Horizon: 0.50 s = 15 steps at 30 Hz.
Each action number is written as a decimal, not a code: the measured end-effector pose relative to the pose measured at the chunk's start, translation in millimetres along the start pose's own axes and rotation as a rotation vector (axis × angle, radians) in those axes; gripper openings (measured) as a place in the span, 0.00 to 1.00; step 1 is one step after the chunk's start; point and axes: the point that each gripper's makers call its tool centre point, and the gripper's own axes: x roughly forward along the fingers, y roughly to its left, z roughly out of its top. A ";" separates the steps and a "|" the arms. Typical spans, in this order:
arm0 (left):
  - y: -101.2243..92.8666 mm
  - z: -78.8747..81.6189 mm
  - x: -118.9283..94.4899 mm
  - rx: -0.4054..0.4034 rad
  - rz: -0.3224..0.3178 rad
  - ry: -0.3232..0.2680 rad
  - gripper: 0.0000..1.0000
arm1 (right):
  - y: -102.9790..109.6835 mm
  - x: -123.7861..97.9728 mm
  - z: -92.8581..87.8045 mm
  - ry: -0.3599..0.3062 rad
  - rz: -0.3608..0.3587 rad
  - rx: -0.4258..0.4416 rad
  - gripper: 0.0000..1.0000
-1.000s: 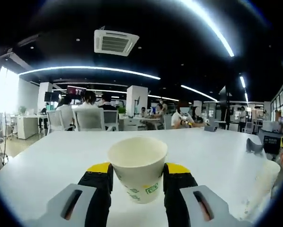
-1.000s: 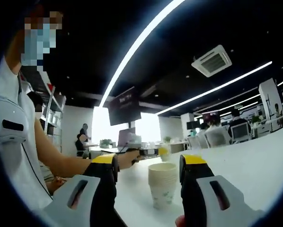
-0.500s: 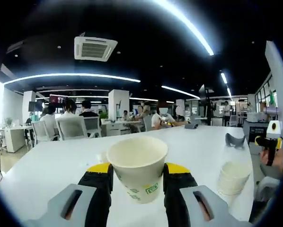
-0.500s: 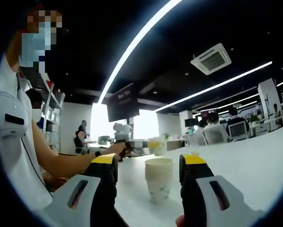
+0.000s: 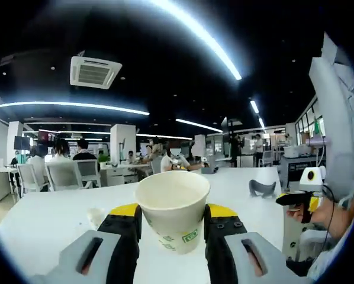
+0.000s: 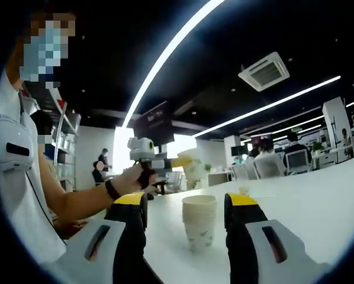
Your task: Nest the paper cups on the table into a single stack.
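Left gripper view: single cup (image 5: 173,208) is held btwn jaws at bottom centre, above table (image 5: 58,207). Right gripper view: cup stack (image 6: 199,220) is stood on table centre frame, btwn jaws w/o contact; left gripper (image 6: 178,162) w/ cup is seen above it, upper left.

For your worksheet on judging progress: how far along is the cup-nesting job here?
Done: several cups already sit nested as a stack on the white table, between the right gripper's open fingers. In hand: the left gripper grips one paper cup, lifted. Left: bring that cup over and drop it into the stack.
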 end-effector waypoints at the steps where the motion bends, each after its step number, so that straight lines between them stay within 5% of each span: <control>1: -5.3 1.9 0.3 0.006 -0.012 0.000 0.45 | 0.2 -0.1 0.1 -0.001 0.001 0.001 0.55; 7: -31.6 9.9 0.6 -0.005 -0.082 -0.012 0.44 | -0.4 -2.2 0.9 -0.003 0.000 -0.001 0.55; 15: -66.2 -5.4 8.2 0.019 -0.154 0.037 0.44 | -3.1 -5.7 2.5 -0.011 -0.006 -0.005 0.54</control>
